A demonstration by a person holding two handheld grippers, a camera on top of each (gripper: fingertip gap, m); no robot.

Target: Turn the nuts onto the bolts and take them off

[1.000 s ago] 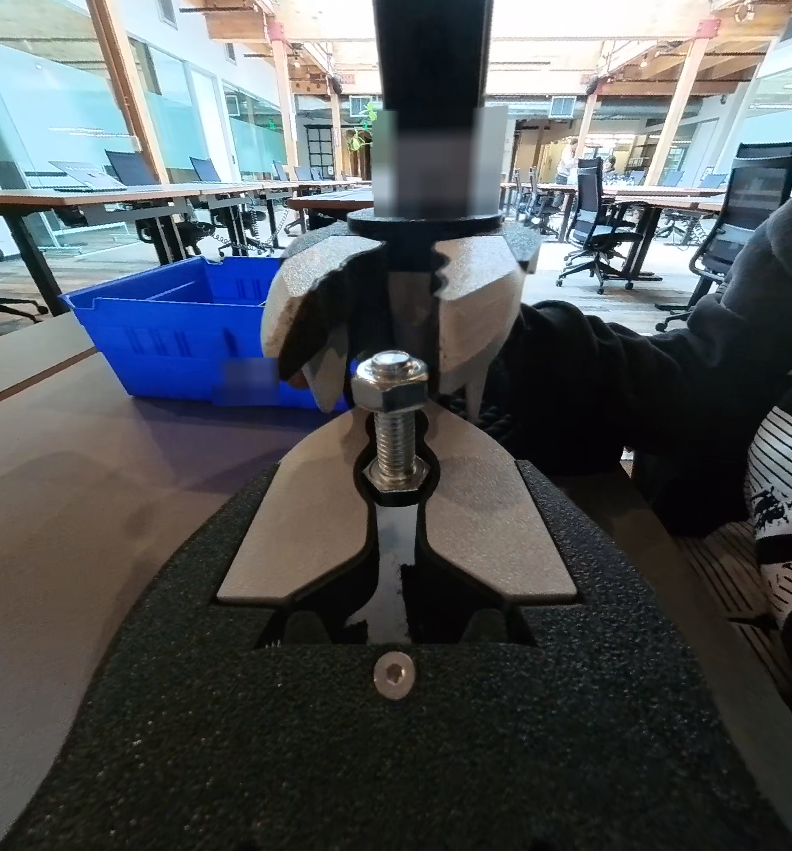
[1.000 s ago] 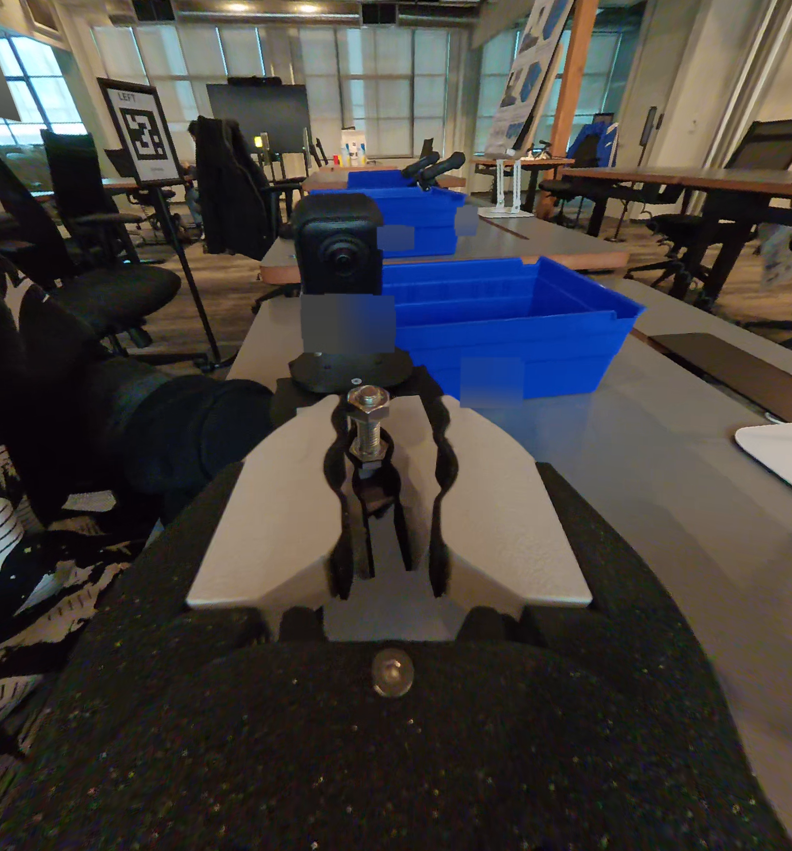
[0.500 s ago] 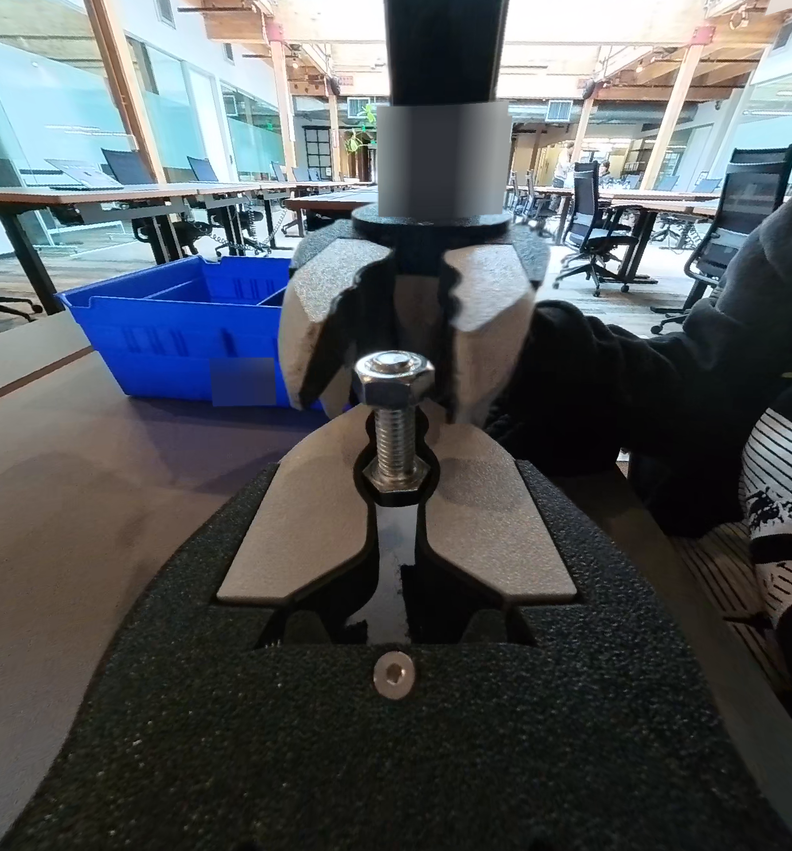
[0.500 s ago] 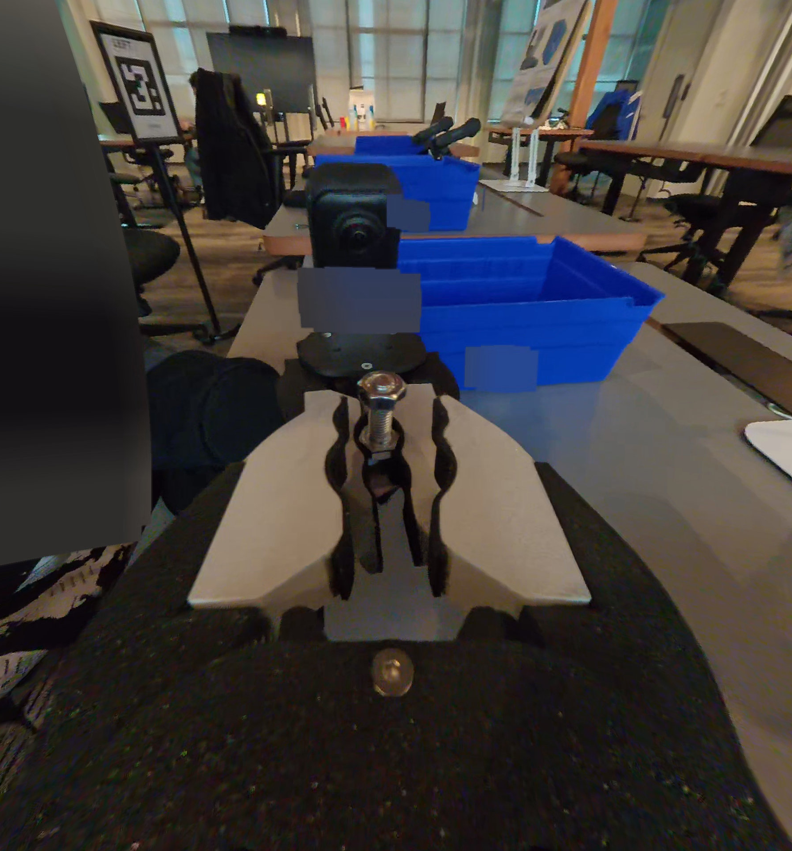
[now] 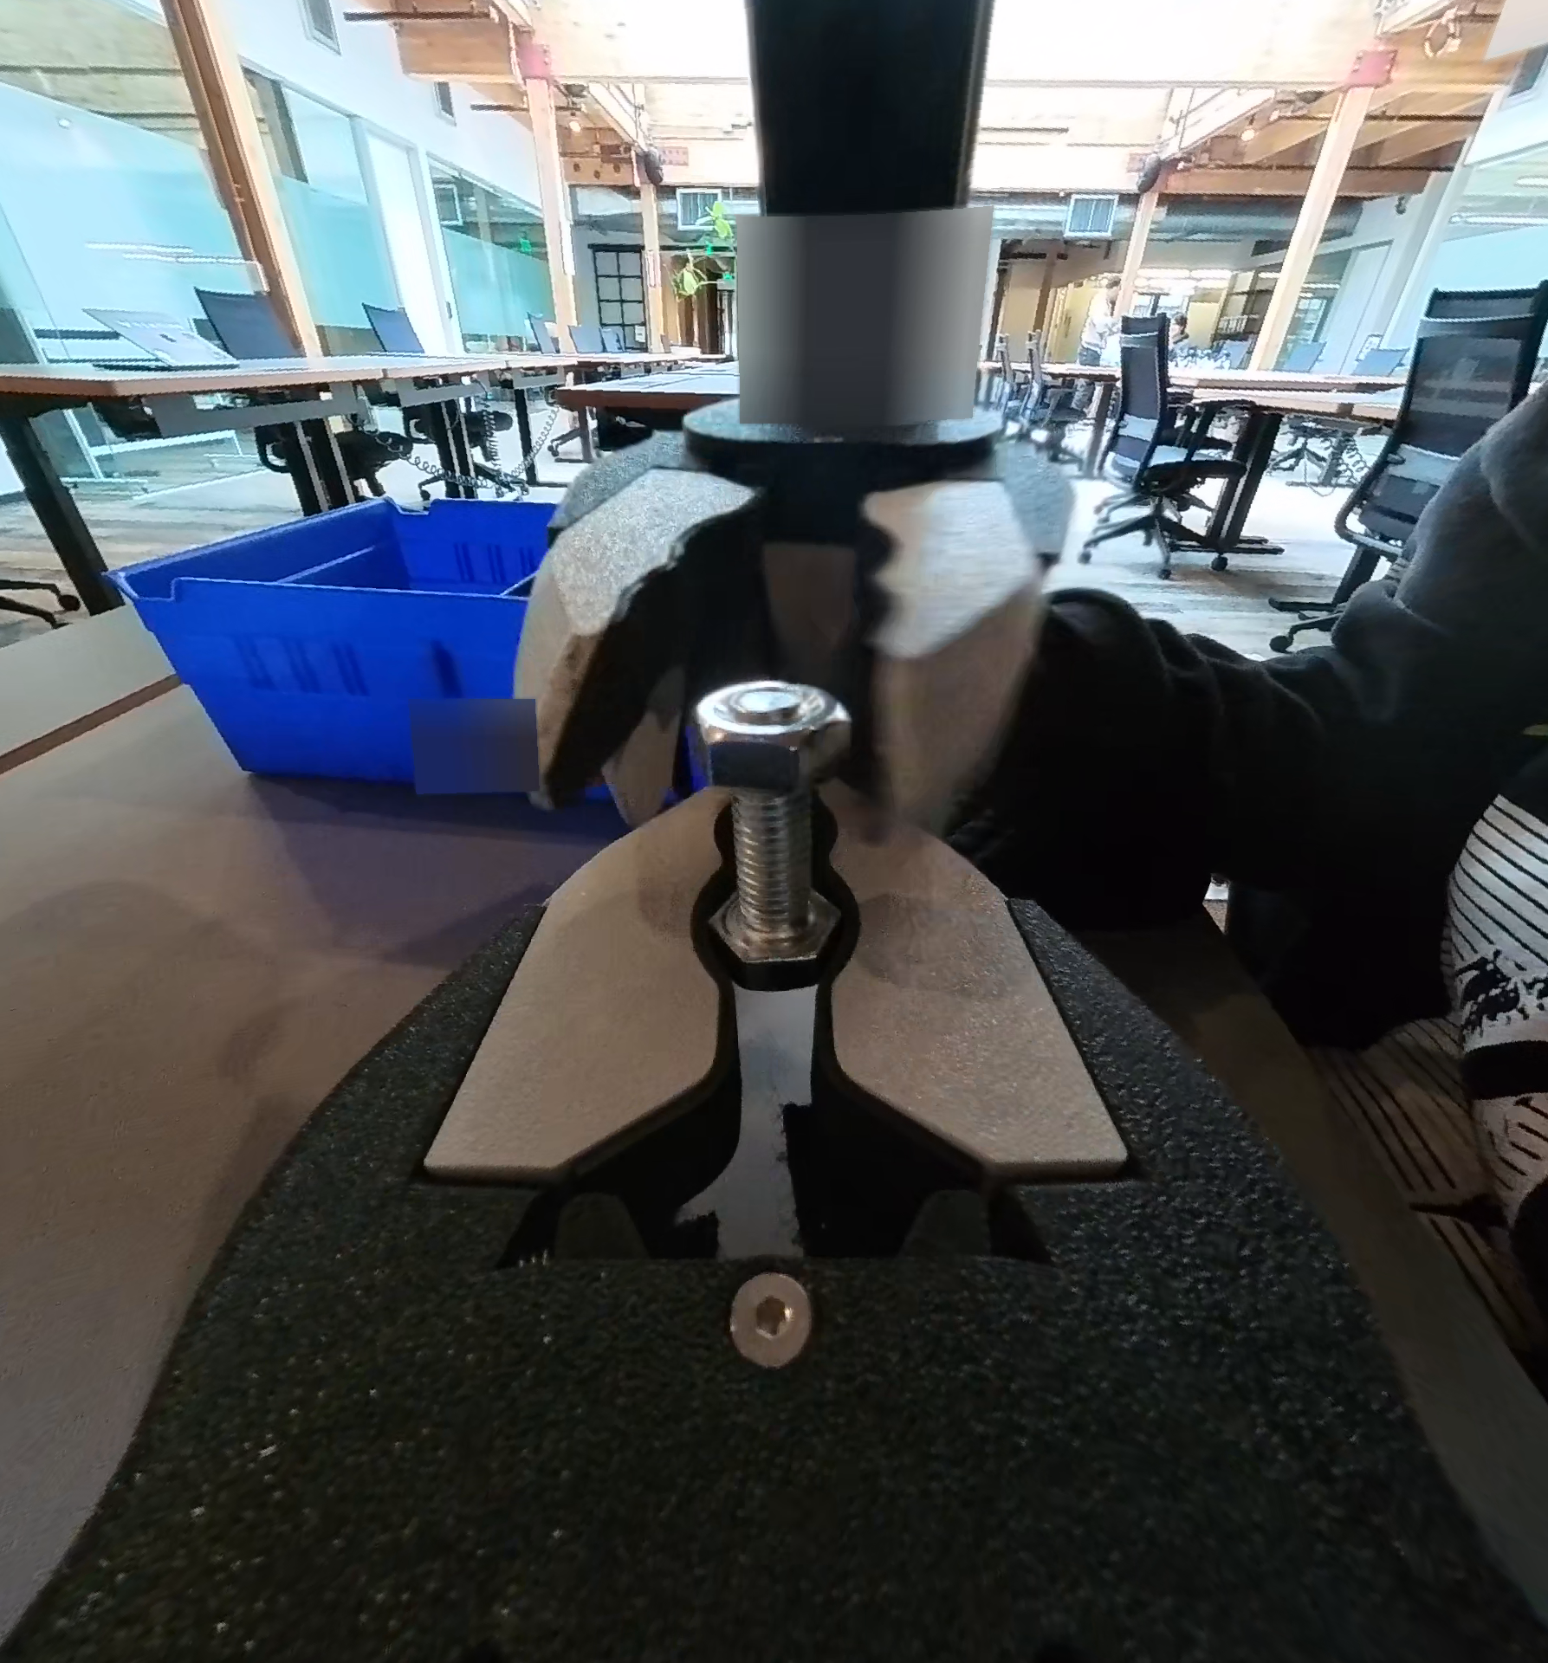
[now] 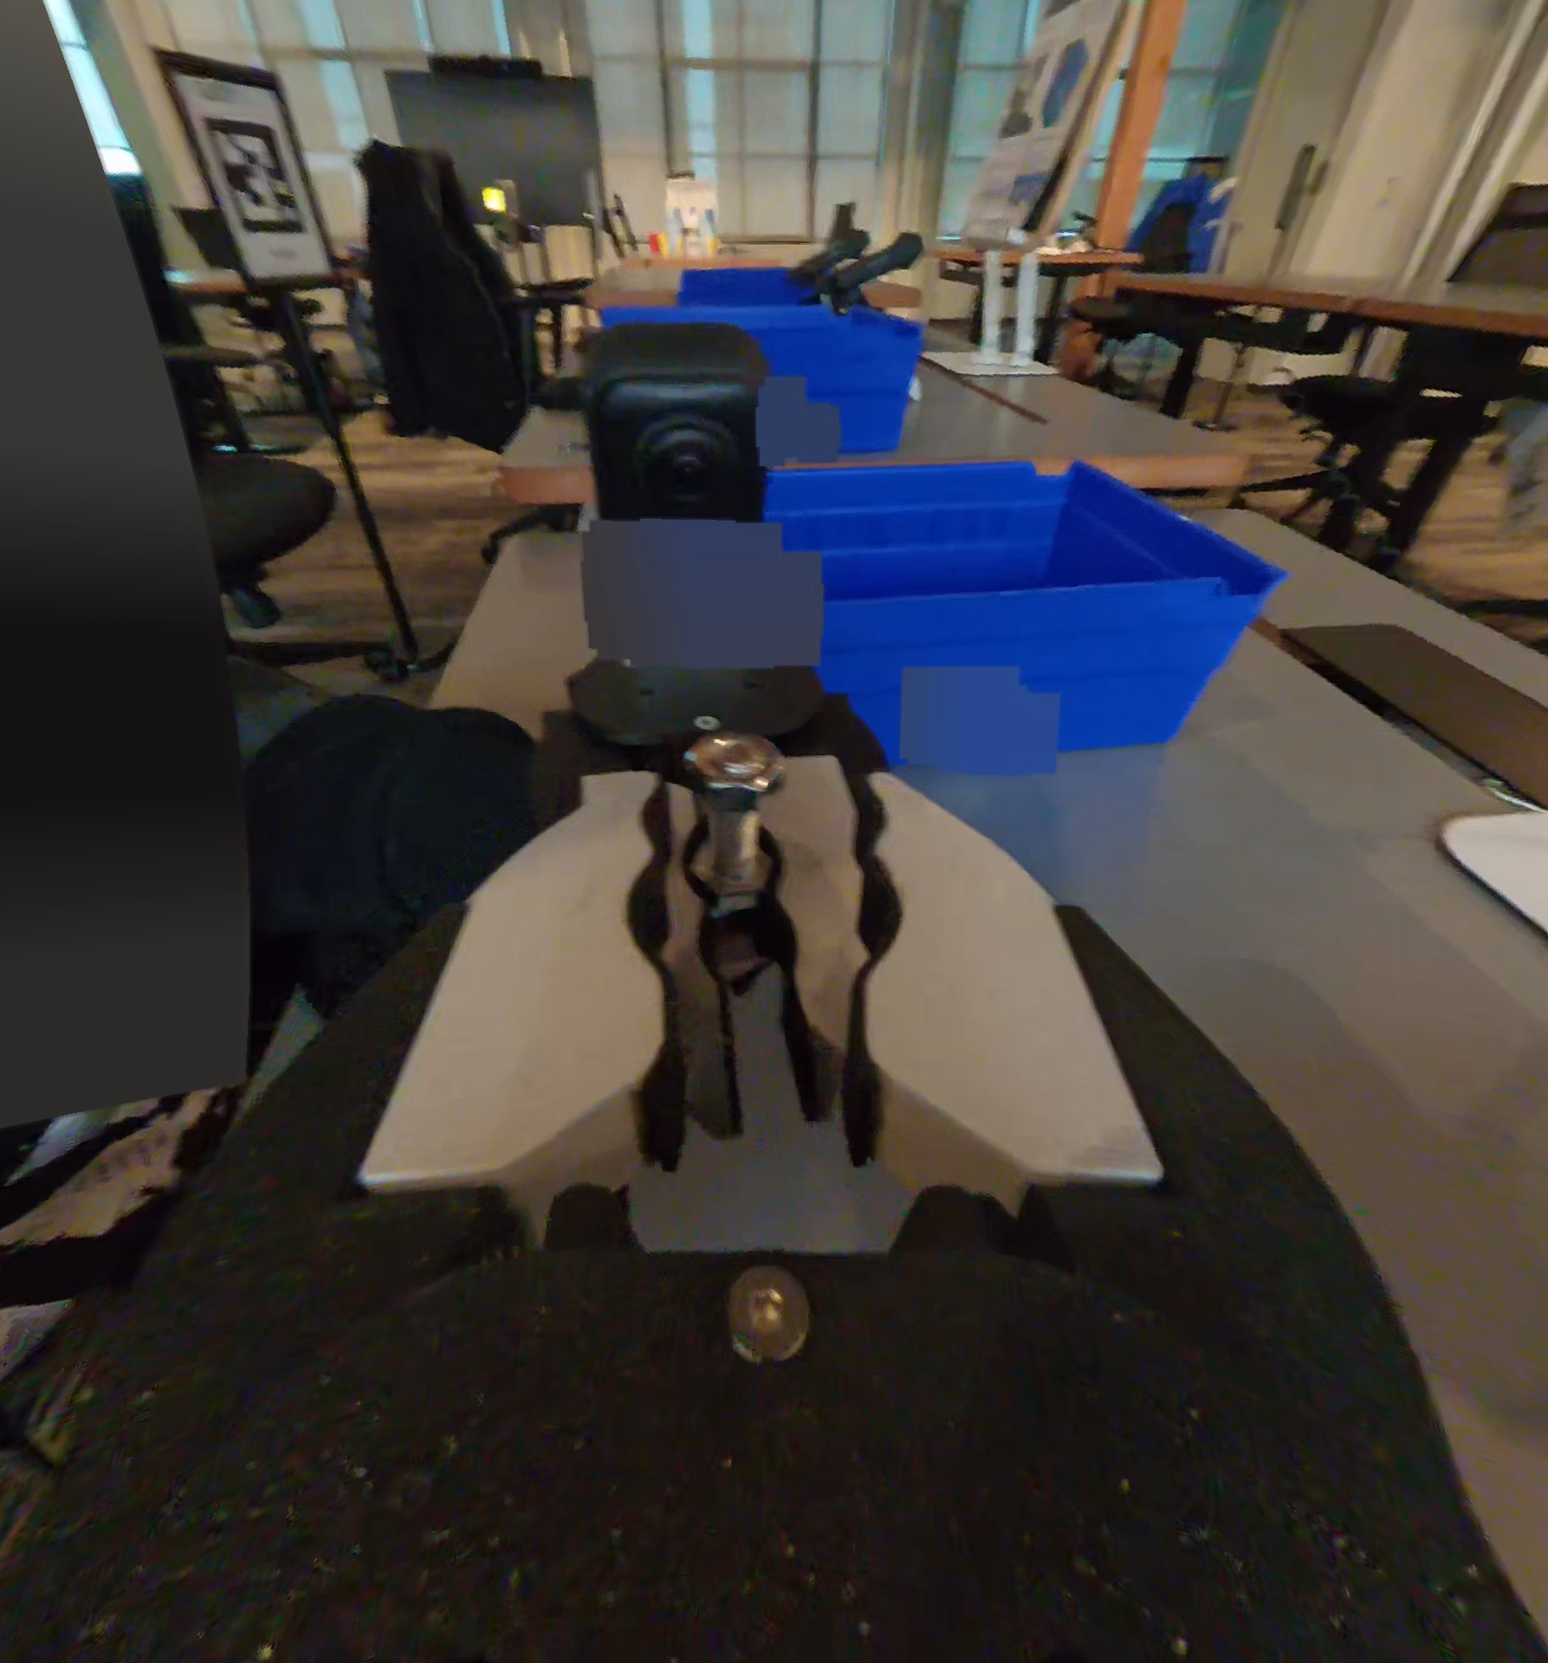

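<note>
While the grey table runs off toward rows of desks, a blue bin sits on it behind the two tools. Left gripper has its fingers pinched on a nut low on the bolt, which stands upright with its hex head on top. Right gripper faces it, fingers spread wide to either side of the bolt, not touching it. A dark sleeve reaches in behind.

Each claw has grey fingers, a black grainy body, one silver screw.
</note>
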